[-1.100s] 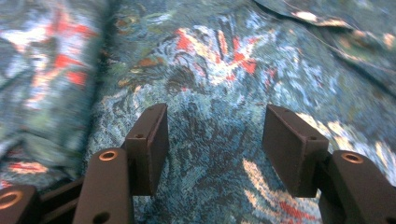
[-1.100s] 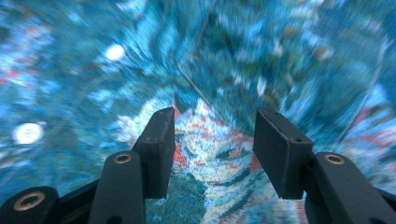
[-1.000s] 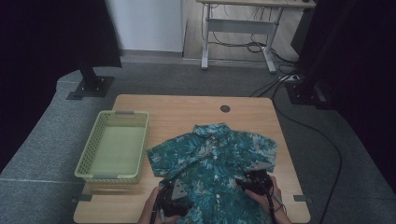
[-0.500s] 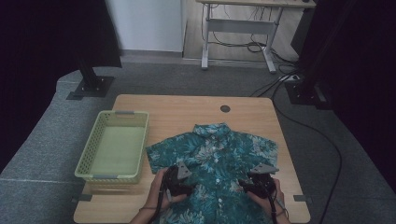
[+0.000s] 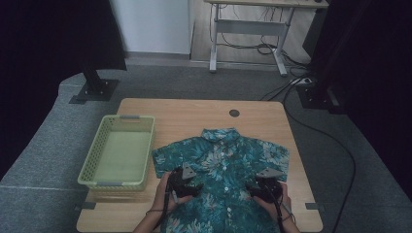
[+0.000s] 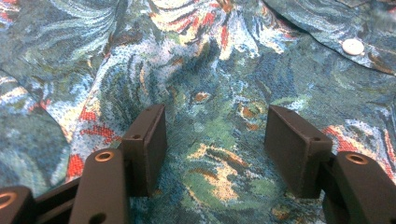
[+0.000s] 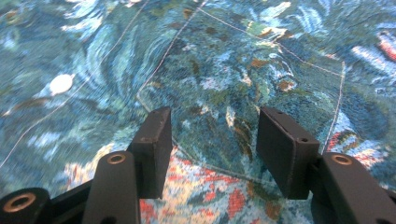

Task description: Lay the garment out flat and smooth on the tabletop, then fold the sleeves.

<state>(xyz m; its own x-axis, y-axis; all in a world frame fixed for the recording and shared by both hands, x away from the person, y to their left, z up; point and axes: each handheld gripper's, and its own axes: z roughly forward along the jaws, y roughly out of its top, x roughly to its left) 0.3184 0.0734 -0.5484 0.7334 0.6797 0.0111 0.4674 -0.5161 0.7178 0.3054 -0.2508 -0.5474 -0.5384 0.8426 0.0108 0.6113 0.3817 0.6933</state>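
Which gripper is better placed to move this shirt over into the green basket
Left, probably. The left gripper sits open over the shirt on the side nearest the basket; the right gripper, also open, is farther away.

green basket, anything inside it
The green basket looks empty; its pale floor shows bare. It stands left of the shirt on the table. The near wall hides a strip of floor behind it.
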